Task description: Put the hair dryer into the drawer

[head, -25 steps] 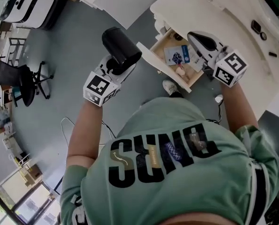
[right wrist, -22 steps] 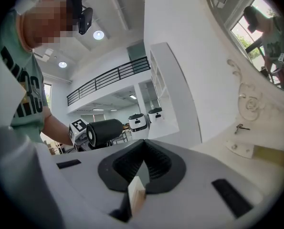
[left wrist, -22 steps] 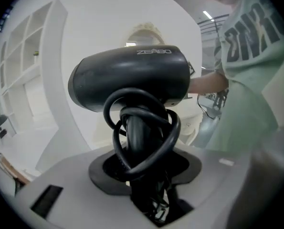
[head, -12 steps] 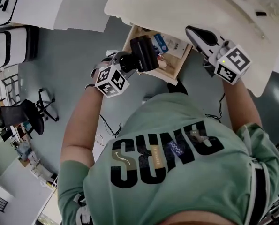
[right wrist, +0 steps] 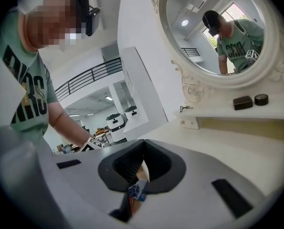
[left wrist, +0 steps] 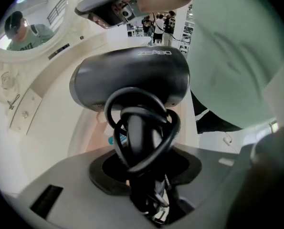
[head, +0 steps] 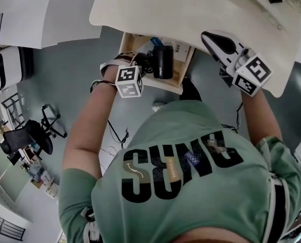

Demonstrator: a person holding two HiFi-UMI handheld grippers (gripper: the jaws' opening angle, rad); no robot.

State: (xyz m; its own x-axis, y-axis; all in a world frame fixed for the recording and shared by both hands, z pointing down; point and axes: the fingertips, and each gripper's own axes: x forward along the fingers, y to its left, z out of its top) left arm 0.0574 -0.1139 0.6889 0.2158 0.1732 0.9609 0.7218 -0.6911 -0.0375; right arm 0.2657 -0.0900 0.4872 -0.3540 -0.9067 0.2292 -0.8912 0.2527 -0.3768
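Under the white dressing table (head: 190, 14) the drawer (head: 183, 70) stands open, your left gripper (head: 145, 65) pinching the black hair dryer (head: 163, 62) by its handle over it, your right gripper (head: 207, 36) empty, fingers pressed together.

Site type: a staged dressing corner set up inside a large open lab or test hall, not a lived-in home.

- A cream vanity surface (head: 190, 9) is noted, backed by an ornate oval mirror (right wrist: 213, 27). An open wooden drawer (head: 163, 84) is seen beneath it.
- Small dark cases (right wrist: 242, 102) are set on the ledge below the mirror.
- Bare grey floor (head: 74, 70) is seen all around, with loose cables (head: 115, 134) lying on it.
- An office chair (head: 31, 138) is placed well apart from the vanity.
- White machine units (right wrist: 117, 123) are lined up in the background.
- A railed upper gallery (right wrist: 89, 78) and strip ceiling lights (right wrist: 108, 98) are visible.
- Several standing people (left wrist: 158, 23) are seen far off.
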